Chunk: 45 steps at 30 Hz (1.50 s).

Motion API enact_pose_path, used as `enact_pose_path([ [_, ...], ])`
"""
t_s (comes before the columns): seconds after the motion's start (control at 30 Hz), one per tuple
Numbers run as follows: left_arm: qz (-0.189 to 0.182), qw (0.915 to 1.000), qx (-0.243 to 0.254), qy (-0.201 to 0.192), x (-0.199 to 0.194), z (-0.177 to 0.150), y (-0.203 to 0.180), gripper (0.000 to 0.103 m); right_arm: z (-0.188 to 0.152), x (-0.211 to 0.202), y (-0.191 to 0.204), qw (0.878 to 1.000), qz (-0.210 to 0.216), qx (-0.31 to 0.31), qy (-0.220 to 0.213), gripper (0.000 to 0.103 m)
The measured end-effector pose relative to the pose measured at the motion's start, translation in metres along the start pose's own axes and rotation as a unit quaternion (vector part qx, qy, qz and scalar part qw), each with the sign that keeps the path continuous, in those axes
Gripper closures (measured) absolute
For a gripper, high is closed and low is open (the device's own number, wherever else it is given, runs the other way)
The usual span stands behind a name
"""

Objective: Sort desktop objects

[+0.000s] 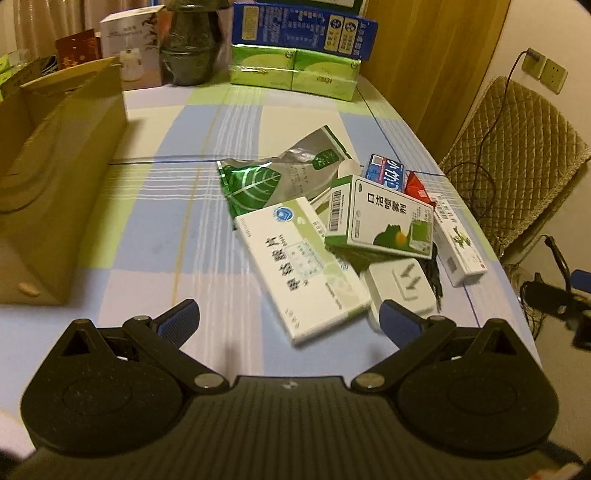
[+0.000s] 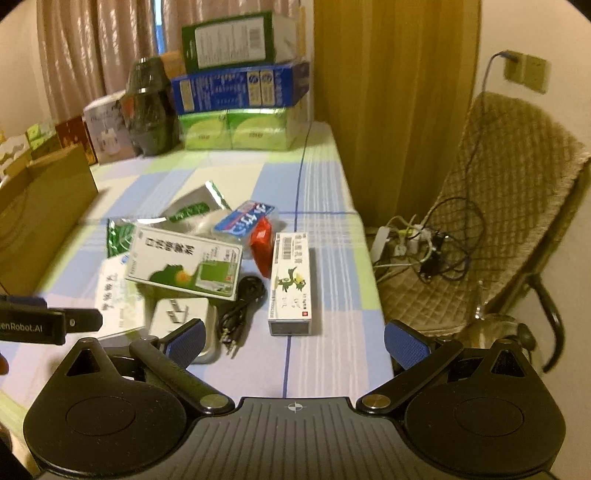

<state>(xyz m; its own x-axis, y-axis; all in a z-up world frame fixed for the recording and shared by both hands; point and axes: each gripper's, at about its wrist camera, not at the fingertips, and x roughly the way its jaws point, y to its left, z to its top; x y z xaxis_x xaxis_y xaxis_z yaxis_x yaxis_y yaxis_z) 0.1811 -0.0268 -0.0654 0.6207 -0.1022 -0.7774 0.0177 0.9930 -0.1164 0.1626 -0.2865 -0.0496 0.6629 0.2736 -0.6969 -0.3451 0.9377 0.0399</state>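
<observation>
The left tool (image 2: pixel 51 325) reads "enRobot.AI"; the green-and-white box (image 1: pixel 380 218) reads "口洁喷雾剂".

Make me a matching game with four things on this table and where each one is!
Things:
1. white plug adapter
2. black cable
3. cardboard box
4. blue carton

Places:
A. on top of green packs at the far end
B. coiled between adapter and dragon box
C. left side of the table
D. nearest the left gripper's right finger

Pairs: 1-D, 2-B, 3-C, 4-A

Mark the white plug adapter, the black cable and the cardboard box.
white plug adapter (image 1: pixel 402 286), left wrist view, pronged top face.
black cable (image 2: pixel 242 306), right wrist view, coiled middle.
cardboard box (image 1: pixel 74 155), left wrist view, side wall.
</observation>
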Motion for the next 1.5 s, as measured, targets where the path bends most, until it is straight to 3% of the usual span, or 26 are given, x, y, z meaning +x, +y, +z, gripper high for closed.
enact_pose_path([
  [0.17,0.004,1.0,0.006,-0.002,0.028,0.009,-0.006,0.001,0.007,0.036,-0.008,1.0,0.017,-0.001,0.017,0.018],
  [0.57,0.007,0.9998,0.018,0.008,0.067,0.013,-0.009,0.005,0.015,0.077,-0.01,0.999,0.017,-0.014,0.031,0.02],
  [0.7,0.012,0.9992,0.037,0.006,0.065,0.012,-0.007,0.022,0.016,0.082,-0.008,0.999,0.018,-0.014,0.032,0.023],
  [0.83,0.023,0.9981,0.055,0.013,0.057,0.005,0.006,0.029,0.015,0.086,-0.008,0.999,0.023,-0.012,0.039,0.045],
  [0.9,0.023,0.9979,0.058,0.017,0.054,0.0,0.013,0.031,0.013,0.086,-0.009,0.999,0.024,-0.01,0.045,0.067],
  [1.2,0.025,0.9967,0.078,-0.001,0.044,-0.006,0.019,0.024,-0.003,0.068,-0.011,0.998,0.019,-0.017,0.056,0.064],
  [1.3,0.021,0.9962,0.084,0.0,0.051,-0.001,0.016,0.024,0.002,0.074,-0.01,0.998,0.007,-0.022,0.052,0.055],
  [1.5,0.018,0.9958,0.089,0.015,0.063,0.01,0.017,0.03,0.012,0.09,-0.01,0.998,0.007,-0.025,0.051,0.053],
])
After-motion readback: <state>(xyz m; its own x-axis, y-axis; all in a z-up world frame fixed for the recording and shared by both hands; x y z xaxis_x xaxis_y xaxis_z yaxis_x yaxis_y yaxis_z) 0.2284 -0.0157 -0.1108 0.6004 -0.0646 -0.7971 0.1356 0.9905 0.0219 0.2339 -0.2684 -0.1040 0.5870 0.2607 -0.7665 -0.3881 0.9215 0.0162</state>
